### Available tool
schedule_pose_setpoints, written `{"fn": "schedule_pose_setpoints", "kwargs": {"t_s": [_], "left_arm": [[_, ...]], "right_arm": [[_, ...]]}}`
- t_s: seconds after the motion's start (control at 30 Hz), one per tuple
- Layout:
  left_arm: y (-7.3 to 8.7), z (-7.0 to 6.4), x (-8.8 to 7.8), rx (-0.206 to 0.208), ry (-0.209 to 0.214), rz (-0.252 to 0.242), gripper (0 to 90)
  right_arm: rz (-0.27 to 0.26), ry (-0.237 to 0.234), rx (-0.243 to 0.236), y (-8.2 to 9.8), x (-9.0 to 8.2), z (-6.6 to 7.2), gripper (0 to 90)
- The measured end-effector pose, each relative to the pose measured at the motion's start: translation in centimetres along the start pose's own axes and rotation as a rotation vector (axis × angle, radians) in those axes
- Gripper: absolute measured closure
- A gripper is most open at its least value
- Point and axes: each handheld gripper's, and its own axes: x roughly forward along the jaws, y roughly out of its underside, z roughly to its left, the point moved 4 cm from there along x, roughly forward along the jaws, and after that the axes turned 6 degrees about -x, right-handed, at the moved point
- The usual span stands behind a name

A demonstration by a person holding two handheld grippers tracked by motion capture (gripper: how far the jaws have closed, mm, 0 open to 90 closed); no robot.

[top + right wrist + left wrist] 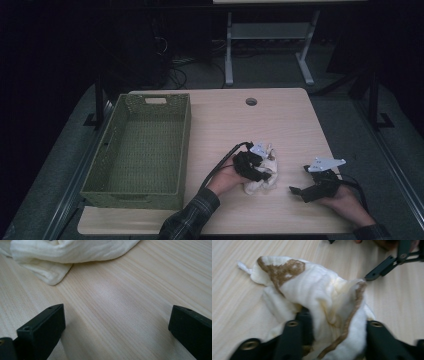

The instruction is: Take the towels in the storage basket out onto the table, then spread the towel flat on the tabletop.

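Forearms are brought in from the near edge of the desk (280, 115). The left gripper (256, 167) is held by a hand in a plaid sleeve (192, 215) and is set low over a cream cloth (262, 175) lying near the middle of the desk's near half. Its fingers (292, 340) are seen in the left gripper view with bunched cloth pressed between them, so they are clamped on the cloth. The right gripper (296, 190) is held just above the bare desk, beside the cloth but apart from it, with its fingers (42, 330) spread wide and nothing between them. The cloth is crumpled, soft and white, edged with a tan-brown trim, with a small corner tail (243, 266). A green woven basket (100, 165) is set at the left of the desk.
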Motion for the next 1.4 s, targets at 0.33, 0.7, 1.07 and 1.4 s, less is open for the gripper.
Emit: {"fn": "schedule_pose_setpoints", "kwargs": {"t_s": [0.33,0.7,1.07,1.4], "left_arm": [[-0.5,0.2,-3.7,-0.021,-0.045,-0.068,32.4],[1.6,0.3,-7.7,-0.088,-0.11,-0.155,38.5],[2.0,1.6,-5.2,-0.114,-0.17,-0.159,47.0],[2.3,1.8,-2.7,-0.113,-0.152,-0.111,49.2]], "right_arm": [[0.0,0.0,0.0,0.0,0.0,0.0,0.5],[0.0,0.0,0.001,0.0,0.0,0.0,0.5],[-0.001,0.0,-0.002,0.0,0.0,0.0,0.5],[0.0,0.001,0.001,0.0,0.0,0.0,0.5]]}}
